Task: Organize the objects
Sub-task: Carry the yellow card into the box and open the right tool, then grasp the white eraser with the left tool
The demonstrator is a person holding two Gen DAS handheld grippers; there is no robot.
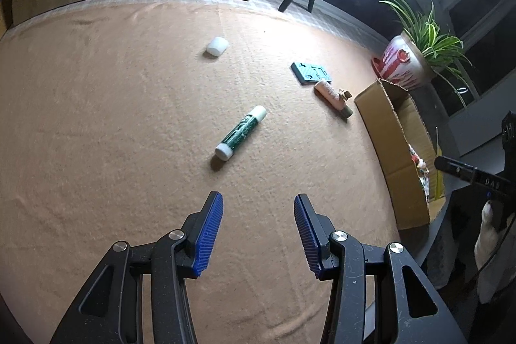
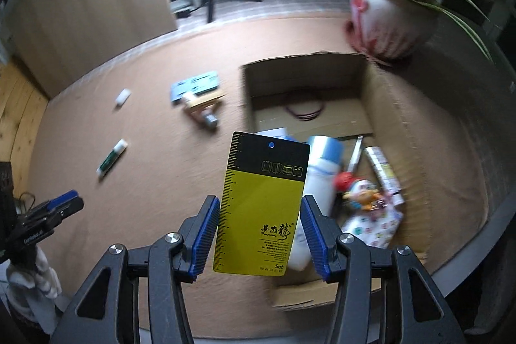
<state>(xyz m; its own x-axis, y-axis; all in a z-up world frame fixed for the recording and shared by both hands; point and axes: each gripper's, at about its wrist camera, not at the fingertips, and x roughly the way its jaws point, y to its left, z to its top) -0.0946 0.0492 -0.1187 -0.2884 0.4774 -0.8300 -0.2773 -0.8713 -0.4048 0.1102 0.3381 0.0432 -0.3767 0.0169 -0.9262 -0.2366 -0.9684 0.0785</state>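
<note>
A flat yellow-and-black card [image 2: 262, 205] is gripped edgewise between the right gripper [image 2: 258, 234] pads, held over the near edge of the open brown cardboard box [image 2: 419, 131]. The left gripper [image 1: 258, 234] is held half-open, empty, above the orange cloth [image 1: 96, 118]; a green white-capped glue stick [image 1: 241, 132] lies ahead.

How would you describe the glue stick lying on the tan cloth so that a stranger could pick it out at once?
Start at the open cardboard box by the potted plant, then look across the tan cloth towards its middle. There lies the glue stick, apart from the other loose things. It alone is a dark green tube with white ends.
</note>
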